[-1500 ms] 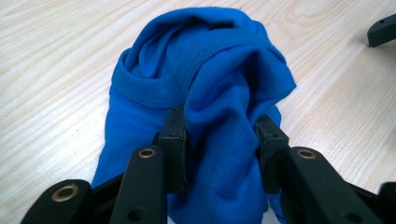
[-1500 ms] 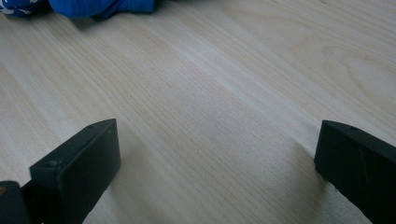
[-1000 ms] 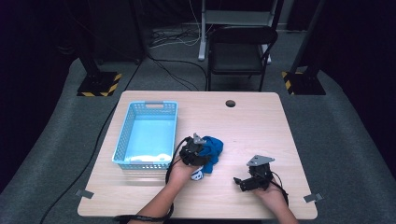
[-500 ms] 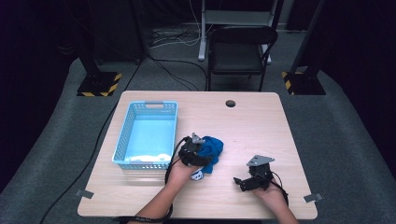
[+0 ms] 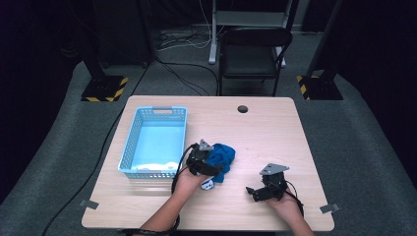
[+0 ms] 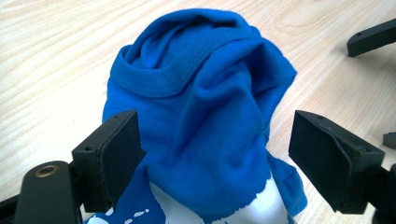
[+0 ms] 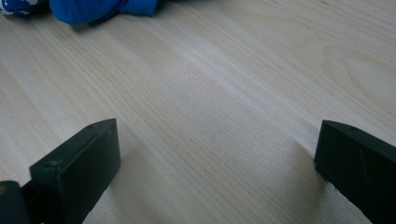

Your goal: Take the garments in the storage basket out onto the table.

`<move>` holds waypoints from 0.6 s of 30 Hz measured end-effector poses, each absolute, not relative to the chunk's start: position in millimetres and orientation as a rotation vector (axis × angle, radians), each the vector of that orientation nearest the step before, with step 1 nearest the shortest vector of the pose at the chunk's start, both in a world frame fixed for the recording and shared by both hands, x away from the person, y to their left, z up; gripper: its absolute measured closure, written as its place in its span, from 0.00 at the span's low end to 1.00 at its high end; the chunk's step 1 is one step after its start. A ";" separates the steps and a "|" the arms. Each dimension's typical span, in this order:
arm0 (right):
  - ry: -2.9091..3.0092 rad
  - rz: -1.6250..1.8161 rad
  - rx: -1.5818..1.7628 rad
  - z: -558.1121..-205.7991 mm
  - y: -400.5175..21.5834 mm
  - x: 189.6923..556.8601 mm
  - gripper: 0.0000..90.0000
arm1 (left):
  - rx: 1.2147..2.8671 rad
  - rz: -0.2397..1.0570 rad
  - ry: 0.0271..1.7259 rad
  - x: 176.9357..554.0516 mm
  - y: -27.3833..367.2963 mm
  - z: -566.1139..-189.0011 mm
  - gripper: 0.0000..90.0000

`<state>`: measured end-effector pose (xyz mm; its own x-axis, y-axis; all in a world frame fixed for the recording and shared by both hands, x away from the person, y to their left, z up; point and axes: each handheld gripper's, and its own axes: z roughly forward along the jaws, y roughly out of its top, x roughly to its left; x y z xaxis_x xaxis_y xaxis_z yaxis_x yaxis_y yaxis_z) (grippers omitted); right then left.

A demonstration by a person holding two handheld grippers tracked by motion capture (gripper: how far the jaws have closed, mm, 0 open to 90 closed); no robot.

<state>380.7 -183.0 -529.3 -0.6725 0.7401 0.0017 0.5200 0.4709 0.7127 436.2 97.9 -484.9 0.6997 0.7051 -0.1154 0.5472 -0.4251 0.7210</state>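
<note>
While its jaws have just been opening off the crumpled blue cotton garment (image 6: 196, 116) beside the light-blue plastic basket (image 5: 133, 147), the left gripper (image 6: 215, 154) straddles it unpinched; the right gripper (image 7: 215, 163) waits wide open, empty, farther from the basket.

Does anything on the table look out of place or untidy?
Yes, slightly: the blue shirt lies crumpled in a heap on the table beside the basket, not folded. The left gripper has just opened its jaws around it.

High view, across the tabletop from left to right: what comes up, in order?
Light blue basket → left gripper → blue garment → right gripper.
</note>
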 end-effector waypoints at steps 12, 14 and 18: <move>2.415 1.014 1.071 -529.3 -183.1 380.8 0.00 | 2.110 0.263 0.943 426.4 104.1 -473.1 0.13; 2.415 1.013 1.070 -529.3 -183.0 380.7 0.00 | 2.103 0.271 0.937 425.1 105.0 -470.7 0.13; 2.415 1.011 1.070 -529.3 -182.9 380.7 0.00 | 2.089 0.275 0.939 422.6 108.5 -466.5 0.13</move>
